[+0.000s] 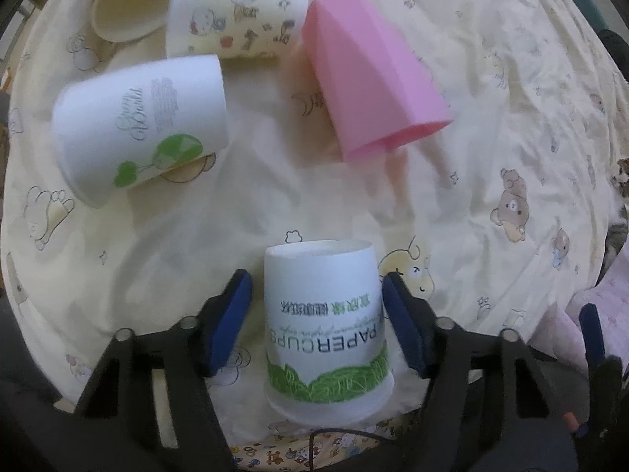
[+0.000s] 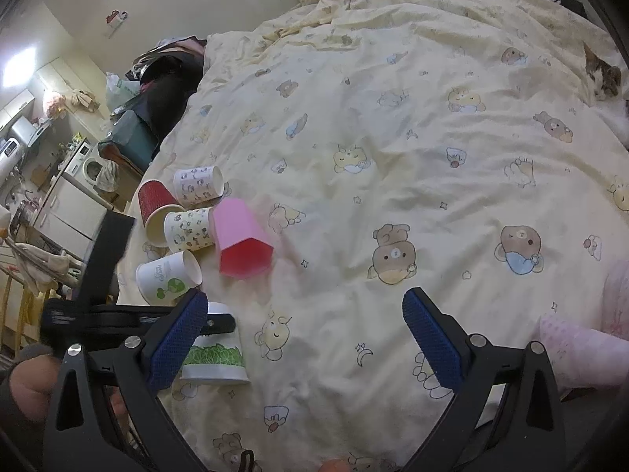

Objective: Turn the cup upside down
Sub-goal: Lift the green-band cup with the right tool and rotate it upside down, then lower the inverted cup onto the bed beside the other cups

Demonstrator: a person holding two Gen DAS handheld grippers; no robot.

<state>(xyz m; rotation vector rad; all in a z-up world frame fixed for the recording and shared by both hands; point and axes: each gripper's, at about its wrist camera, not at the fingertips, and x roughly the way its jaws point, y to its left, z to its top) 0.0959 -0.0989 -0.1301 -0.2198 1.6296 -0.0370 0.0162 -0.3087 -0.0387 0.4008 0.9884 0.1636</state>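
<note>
A white paper cup with green grass print (image 1: 326,330) stands upside down on the bed cover, its base up, between the open blue pads of my left gripper (image 1: 316,287). The pads stand apart from its sides. The same cup shows in the right wrist view (image 2: 216,354), partly behind the left finger of my right gripper (image 2: 304,306), which is open and empty above the cover. A pink plastic cup (image 1: 369,74) (image 2: 241,238) lies on its side. A white cup with a green tree print (image 1: 141,126) (image 2: 169,275) lies on its side too.
A cartoon-print cup (image 1: 236,8) and a red cup (image 1: 122,0) lie at the far edge, with another printed cup (image 2: 198,185) behind. The cream bear-print duvet (image 2: 393,157) covers the bed. A cat (image 2: 601,74) lies far right. The bed edge drops off left.
</note>
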